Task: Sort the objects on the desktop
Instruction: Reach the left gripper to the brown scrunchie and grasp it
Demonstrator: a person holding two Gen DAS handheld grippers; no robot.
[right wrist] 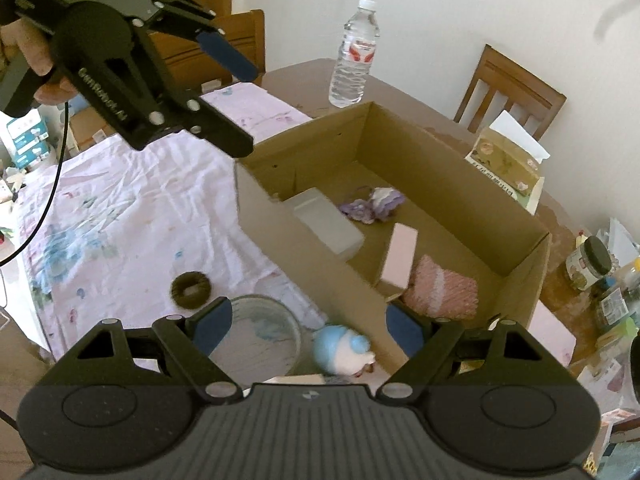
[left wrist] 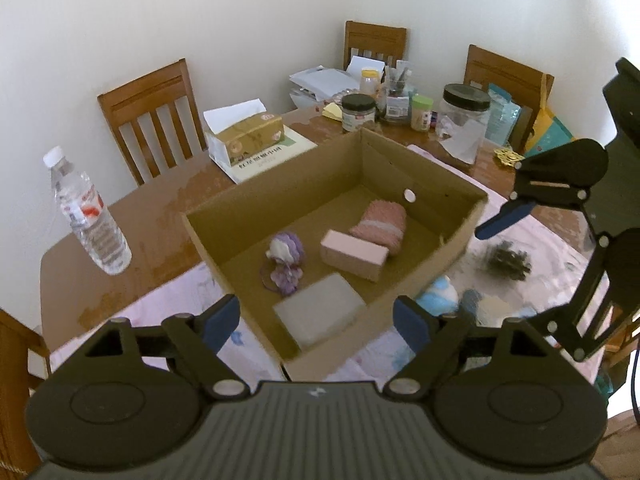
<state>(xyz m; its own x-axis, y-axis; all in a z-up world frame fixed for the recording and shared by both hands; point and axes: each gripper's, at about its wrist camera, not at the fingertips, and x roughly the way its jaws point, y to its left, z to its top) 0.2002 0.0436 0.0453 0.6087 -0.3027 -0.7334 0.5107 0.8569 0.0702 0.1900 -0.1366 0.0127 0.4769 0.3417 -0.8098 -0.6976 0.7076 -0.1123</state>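
Observation:
An open cardboard box (left wrist: 440, 256) (right wrist: 280, 224) holds a purple plush toy (left wrist: 285, 258) (right wrist: 374, 204), a pink block (left wrist: 354, 254) (right wrist: 400, 256), a pink knitted item (left wrist: 382, 222) (right wrist: 444, 286) and a translucent white case (left wrist: 320, 310) (right wrist: 328, 222). Outside it on the cloth lie a blue-and-white plush toy (left wrist: 438, 298) (right wrist: 344, 350), a dark brown scrunchie (left wrist: 508, 260) (right wrist: 191, 289) and a clear round lid (right wrist: 260, 336). My left gripper (left wrist: 318, 320) (right wrist: 244, 108) is open and empty above the box's near edge. My right gripper (right wrist: 308, 330) is open and empty above the blue toy and the lid.
A water bottle (left wrist: 86, 216) (right wrist: 354, 58) stands on the wooden table (left wrist: 160, 224). A tissue box (left wrist: 250, 138) (right wrist: 506, 164) lies on a book behind the cardboard box. Jars (left wrist: 464, 116) and papers crowd the far end. Several wooden chairs (left wrist: 154, 112) surround the table.

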